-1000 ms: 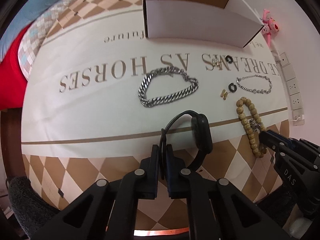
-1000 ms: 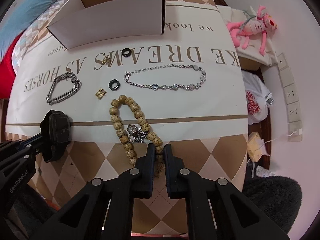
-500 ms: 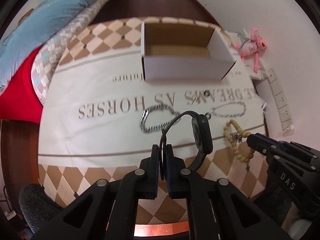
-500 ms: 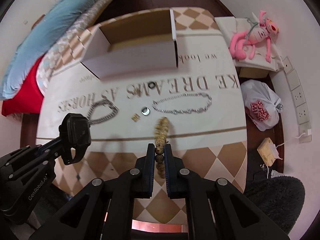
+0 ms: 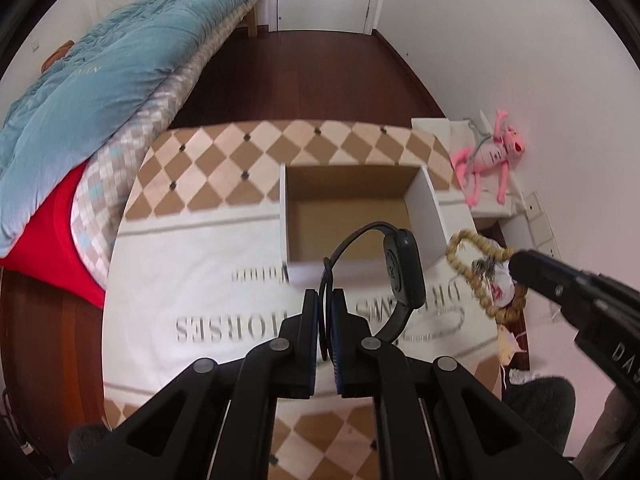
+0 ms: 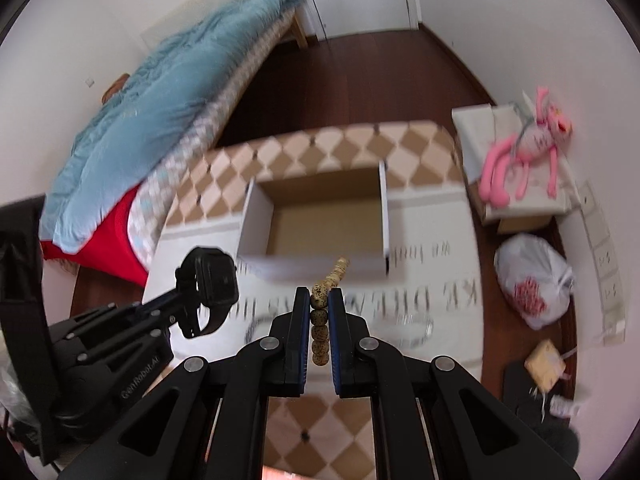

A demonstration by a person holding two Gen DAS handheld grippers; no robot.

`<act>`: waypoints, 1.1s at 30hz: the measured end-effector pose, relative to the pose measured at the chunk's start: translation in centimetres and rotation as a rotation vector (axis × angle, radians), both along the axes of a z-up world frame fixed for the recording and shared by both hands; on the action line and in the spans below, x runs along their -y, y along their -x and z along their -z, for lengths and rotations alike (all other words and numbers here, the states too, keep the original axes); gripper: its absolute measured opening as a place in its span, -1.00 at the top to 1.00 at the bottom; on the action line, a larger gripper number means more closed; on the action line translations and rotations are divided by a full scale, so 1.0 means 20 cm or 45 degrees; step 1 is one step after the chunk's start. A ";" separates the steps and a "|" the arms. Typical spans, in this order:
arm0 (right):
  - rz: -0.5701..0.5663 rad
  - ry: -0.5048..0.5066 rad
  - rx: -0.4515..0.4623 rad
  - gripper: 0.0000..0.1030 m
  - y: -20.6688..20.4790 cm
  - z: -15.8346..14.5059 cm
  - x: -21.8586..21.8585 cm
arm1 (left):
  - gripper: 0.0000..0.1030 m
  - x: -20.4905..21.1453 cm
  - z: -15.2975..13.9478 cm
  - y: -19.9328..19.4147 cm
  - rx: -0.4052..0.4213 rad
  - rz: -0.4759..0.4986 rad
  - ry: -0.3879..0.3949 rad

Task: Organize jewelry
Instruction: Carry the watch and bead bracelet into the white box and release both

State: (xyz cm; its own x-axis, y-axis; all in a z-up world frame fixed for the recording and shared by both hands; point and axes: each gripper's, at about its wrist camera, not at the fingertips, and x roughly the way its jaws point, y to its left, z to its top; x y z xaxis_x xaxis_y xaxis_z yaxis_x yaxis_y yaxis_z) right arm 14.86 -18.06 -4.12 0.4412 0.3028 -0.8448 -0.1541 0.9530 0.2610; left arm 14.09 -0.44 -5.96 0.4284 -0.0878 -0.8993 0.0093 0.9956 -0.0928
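My left gripper [image 5: 326, 300] is shut on the strap of a black smartwatch [image 5: 402, 276], which hangs in the air in front of an open cardboard box [image 5: 356, 216]. My right gripper [image 6: 320, 300] is shut on a string of tan wooden beads [image 6: 322, 320], lifted clear of the table. The bead bracelet [image 5: 476, 272] dangles from the right gripper [image 5: 520, 262] at the right of the left wrist view. From the right wrist view, the watch [image 6: 212, 280] and left gripper [image 6: 182, 300] sit at the left. A silver chain [image 6: 404, 326] lies blurred on the tablecloth.
The box [image 6: 320, 216] stands empty on a table [image 5: 192, 280] with a white lettered cloth and a checkered border. A bed with a blue quilt [image 5: 104, 80] lies at the left. A pink plush toy [image 6: 524, 152] and a white plastic bag [image 6: 536, 280] sit at the right.
Both grippers have risen well above the table, carrying the watch and the beads up. The view has tilted up, so the box, bed and floor now show.
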 end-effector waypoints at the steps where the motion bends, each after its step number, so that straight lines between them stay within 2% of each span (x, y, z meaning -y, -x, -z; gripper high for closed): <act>1: 0.002 0.002 0.006 0.82 -0.05 -0.01 -0.01 | 0.93 0.00 0.00 -0.04 -0.002 -0.002 0.001; 6: 0.000 -0.015 -0.011 0.82 -0.30 0.01 -0.04 | 0.93 -0.04 0.06 -0.24 -0.045 -0.018 0.007; 13: -0.013 -0.022 -0.107 0.82 -0.54 0.18 -0.09 | 0.91 -0.08 0.23 -0.47 -0.204 -0.047 0.126; 16: -0.045 -0.029 -0.153 0.82 -0.60 0.26 -0.12 | 0.76 -0.08 0.28 -0.54 -0.271 -0.070 0.144; 19: -0.081 -0.013 -0.195 0.80 -0.64 0.32 -0.13 | 0.71 -0.08 0.27 -0.59 -0.286 -0.098 0.174; 21: -0.077 0.002 -0.233 0.80 -0.66 0.35 -0.13 | 0.35 -0.07 0.23 -0.61 -0.274 -0.099 0.130; 22: -0.067 0.020 -0.232 0.78 -0.66 0.35 -0.12 | -0.13 -0.07 0.21 -0.61 -0.258 -0.107 0.097; 23: -0.057 0.052 -0.226 0.73 -0.65 0.35 -0.11 | -0.38 -0.08 0.19 -0.61 -0.240 -0.111 0.088; 24: -0.048 0.054 -0.220 0.53 -0.65 0.35 -0.09 | -0.52 -0.10 0.16 -0.61 -0.214 -0.124 0.078; 25: -0.023 0.050 -0.217 0.29 -0.64 0.34 -0.07 | -0.53 -0.11 0.14 -0.60 -0.194 -0.135 0.056; 26: -0.001 0.080 -0.208 0.16 -0.63 0.34 -0.06 | -0.61 -0.13 0.13 -0.60 -0.188 -0.139 0.035; 27: 0.011 0.094 -0.193 -0.04 -0.62 0.33 -0.04 | -0.70 -0.15 0.13 -0.60 -0.186 -0.148 0.020; 28: 0.028 0.111 -0.184 -0.21 -0.61 0.33 -0.02 | -0.88 -0.17 0.13 -0.58 -0.176 -0.162 -0.009; 29: 0.049 0.159 -0.181 -0.31 -0.60 0.34 -0.01 | -0.94 -0.19 0.13 -0.57 -0.163 -0.172 -0.027; 31: 0.062 0.230 -0.158 -0.66 -0.56 0.36 -0.01 | -0.94 -0.21 0.15 -0.52 -0.136 -0.192 -0.074; 33: 0.070 0.300 -0.155 -0.87 -0.53 0.40 -0.02 | -0.96 -0.23 0.18 -0.50 -0.118 -0.195 -0.111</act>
State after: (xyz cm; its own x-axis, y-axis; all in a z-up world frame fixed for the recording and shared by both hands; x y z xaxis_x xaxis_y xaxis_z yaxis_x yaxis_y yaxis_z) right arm 25.55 -17.58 -12.06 0.3427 0.0700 -0.9368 -0.0817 0.9957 0.0445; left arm 24.11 4.20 -9.52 0.3457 0.0516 -0.9369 -0.1472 0.9891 0.0001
